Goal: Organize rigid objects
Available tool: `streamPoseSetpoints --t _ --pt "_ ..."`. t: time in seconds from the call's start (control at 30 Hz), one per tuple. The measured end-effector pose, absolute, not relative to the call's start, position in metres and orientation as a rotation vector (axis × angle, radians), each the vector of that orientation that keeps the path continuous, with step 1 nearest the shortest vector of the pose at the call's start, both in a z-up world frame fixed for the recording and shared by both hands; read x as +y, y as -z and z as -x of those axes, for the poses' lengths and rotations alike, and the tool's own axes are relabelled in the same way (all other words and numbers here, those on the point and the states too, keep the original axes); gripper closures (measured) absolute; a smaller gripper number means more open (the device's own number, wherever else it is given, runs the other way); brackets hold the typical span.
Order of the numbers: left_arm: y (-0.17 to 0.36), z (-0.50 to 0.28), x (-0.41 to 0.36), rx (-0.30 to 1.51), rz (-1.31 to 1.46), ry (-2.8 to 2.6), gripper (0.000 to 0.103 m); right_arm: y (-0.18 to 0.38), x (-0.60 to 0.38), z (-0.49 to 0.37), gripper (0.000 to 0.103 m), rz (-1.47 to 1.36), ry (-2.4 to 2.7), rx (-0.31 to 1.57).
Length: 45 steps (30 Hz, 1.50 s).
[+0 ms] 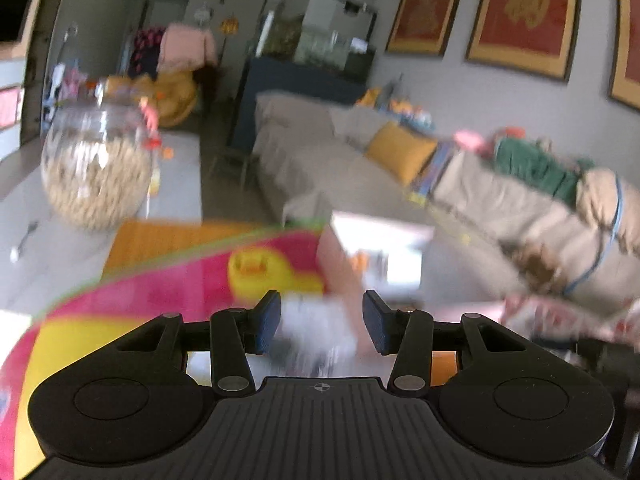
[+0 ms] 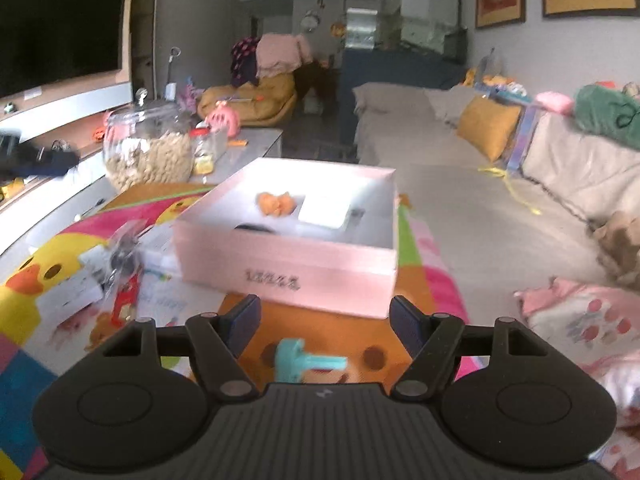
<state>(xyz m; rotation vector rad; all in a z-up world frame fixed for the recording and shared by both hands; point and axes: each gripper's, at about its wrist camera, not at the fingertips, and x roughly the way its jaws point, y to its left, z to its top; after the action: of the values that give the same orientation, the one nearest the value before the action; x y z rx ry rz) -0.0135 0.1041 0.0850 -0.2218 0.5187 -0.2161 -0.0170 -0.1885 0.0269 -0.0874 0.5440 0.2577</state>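
In the right wrist view an open pink box [image 2: 288,268] stands on a colourful duck mat [image 2: 36,276]. It holds an orange toy [image 2: 276,204], a white flat piece [image 2: 324,208] and something dark. My right gripper [image 2: 326,320] is open just short of the box. A teal plastic piece [image 2: 304,364] lies on the mat below the gap between its fingers. The left wrist view is smeared by motion. My left gripper [image 1: 322,320] is open above the mat [image 1: 168,288]. A blurred whitish thing [image 1: 316,332] shows between its pads, and a gap remains on the right side.
A round glass jar of beige pellets [image 2: 148,152] [image 1: 96,168] stands at the back left. A clear bag, white cards and small red bits [image 2: 108,272] lie left of the box. A beige sofa [image 2: 480,208] with a yellow cushion runs along the right.
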Motion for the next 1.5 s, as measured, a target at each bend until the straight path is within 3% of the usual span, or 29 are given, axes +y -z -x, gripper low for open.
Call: streamPoseSetpoints --t 0.47,0.6,0.73,1.17,1.5 --pt "-0.030 0.041 0.131 0.616 0.257 0.054 0.054 -0.005 -0.191 -0.016 0.032 -0.045 -0.255 0.721" --pt "-0.022 0.041 0.135 0.652 0.285 0.043 0.054 0.001 -0.178 -0.018 0.037 -0.035 -0.298 0.732" --pt "-0.016 0.031 0.114 0.685 0.246 0.117 0.053 0.006 -0.159 -0.007 0.048 0.045 -0.395 0.742" --pt "-0.016 0.047 0.018 0.746 0.006 0.529 0.051 0.004 -0.170 0.001 0.048 0.053 -0.342 0.722" --pt "-0.031 0.017 0.043 0.715 0.217 0.397 0.052 0.010 -0.180 0.006 0.039 0.040 -0.319 0.704"
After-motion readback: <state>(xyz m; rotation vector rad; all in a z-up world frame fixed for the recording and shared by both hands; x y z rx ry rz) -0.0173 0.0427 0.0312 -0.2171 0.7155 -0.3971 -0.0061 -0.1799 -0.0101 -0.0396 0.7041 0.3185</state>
